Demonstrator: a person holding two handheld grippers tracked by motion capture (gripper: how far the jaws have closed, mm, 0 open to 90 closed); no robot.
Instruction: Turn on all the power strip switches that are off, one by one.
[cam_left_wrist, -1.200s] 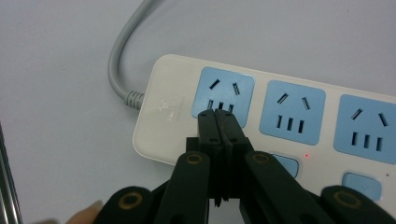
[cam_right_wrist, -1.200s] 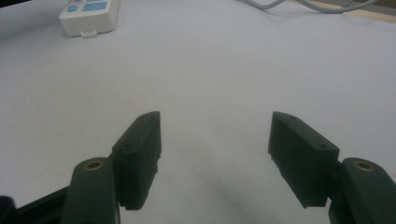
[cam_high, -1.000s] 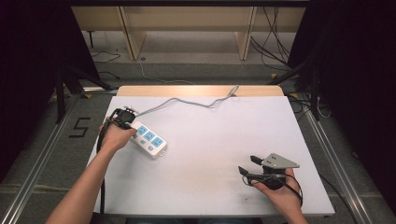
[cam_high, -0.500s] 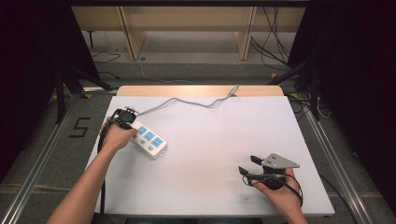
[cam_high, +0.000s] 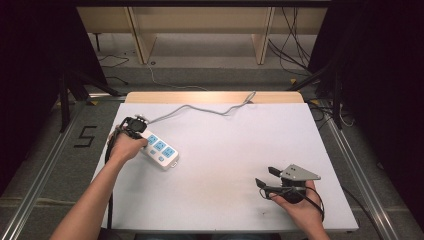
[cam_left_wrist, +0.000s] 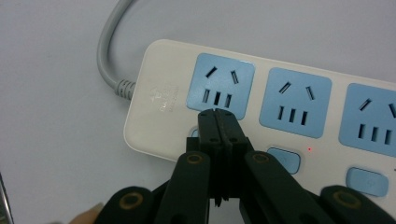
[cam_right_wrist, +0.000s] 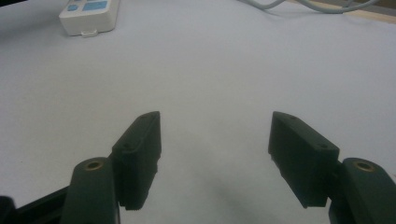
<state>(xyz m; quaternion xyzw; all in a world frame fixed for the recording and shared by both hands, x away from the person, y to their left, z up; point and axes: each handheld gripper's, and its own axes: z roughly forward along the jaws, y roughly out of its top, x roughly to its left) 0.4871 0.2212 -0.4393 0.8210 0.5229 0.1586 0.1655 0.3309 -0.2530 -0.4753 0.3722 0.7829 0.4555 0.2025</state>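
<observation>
On a white surface (cam_high: 225, 150), a power strip (cam_high: 159, 149) near the left edge is being pressed by the left gripper (cam_left_wrist: 218, 113), jaws closed, at its first switch; the right gripper (cam_right_wrist: 215, 140), jaws open, is being held well apart.

Almost nothing differs from the earlier high views. The left hand-held gripper (cam_high: 134, 125) sits at the same cord end of the power strip (cam_high: 160, 149), and the strip lies at the same angle on the tabletop (cam_high: 225, 150). The right hand-held gripper (cam_high: 265, 177) shows no shift either.
</observation>
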